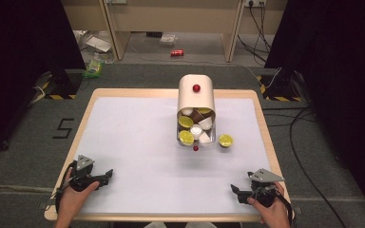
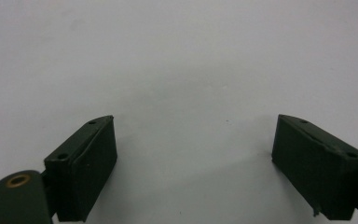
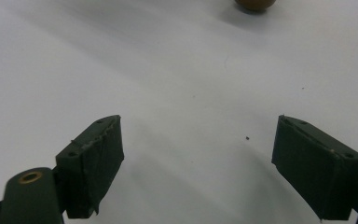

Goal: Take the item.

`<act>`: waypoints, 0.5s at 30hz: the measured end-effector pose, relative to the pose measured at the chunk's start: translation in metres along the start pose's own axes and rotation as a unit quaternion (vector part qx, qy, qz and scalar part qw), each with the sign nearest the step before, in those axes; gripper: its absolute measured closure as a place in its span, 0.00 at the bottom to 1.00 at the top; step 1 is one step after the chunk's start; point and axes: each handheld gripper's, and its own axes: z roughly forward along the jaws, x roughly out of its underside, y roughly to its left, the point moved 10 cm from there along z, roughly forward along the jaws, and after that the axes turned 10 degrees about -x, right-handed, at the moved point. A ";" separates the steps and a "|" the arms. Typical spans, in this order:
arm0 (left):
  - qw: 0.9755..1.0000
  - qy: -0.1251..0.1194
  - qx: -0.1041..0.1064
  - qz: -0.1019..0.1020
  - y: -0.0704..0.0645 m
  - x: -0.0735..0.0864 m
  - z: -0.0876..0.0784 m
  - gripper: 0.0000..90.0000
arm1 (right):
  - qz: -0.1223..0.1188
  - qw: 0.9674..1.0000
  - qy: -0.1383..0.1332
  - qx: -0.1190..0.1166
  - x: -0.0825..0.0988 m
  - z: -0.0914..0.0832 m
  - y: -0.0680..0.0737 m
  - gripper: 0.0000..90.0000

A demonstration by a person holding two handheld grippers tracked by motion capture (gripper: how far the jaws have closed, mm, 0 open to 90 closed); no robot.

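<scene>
A cream round-topped container (image 1: 196, 97) with a red knob (image 1: 196, 88) stands at the back middle of the table. Its open front (image 1: 196, 127) shows several yellow-green, brown and white capsules. One yellow-green capsule (image 1: 225, 140) lies on the table just right of it, and a small red ball (image 1: 195, 148) sits right in front. My left gripper (image 1: 108, 174) rests near the front left corner; in the left gripper view it (image 2: 193, 140) is open over bare white surface. My right gripper (image 1: 235, 191) is near the front right corner, also open (image 3: 198, 140) and holding nothing.
The white tabletop (image 1: 138, 156) has a wooden rim (image 1: 261, 118). A brownish round thing (image 3: 255, 3) shows at the top edge of the right gripper view. Beyond the table are cables, a red can (image 1: 177, 52) and litter on the floor.
</scene>
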 end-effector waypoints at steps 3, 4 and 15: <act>1.000 0.000 0.000 0.000 0.000 0.000 0.000 0.15 | 0.000 1.000 -0.001 0.001 0.001 -0.002 0.000 0.19; 1.000 0.000 0.000 0.000 0.000 0.000 0.000 0.15 | 0.001 1.000 -0.002 0.003 0.002 -0.002 0.000 0.19; 1.000 0.000 0.000 0.000 0.000 0.000 0.000 0.15 | 0.002 1.000 -0.005 0.008 0.004 -0.006 -0.002 0.19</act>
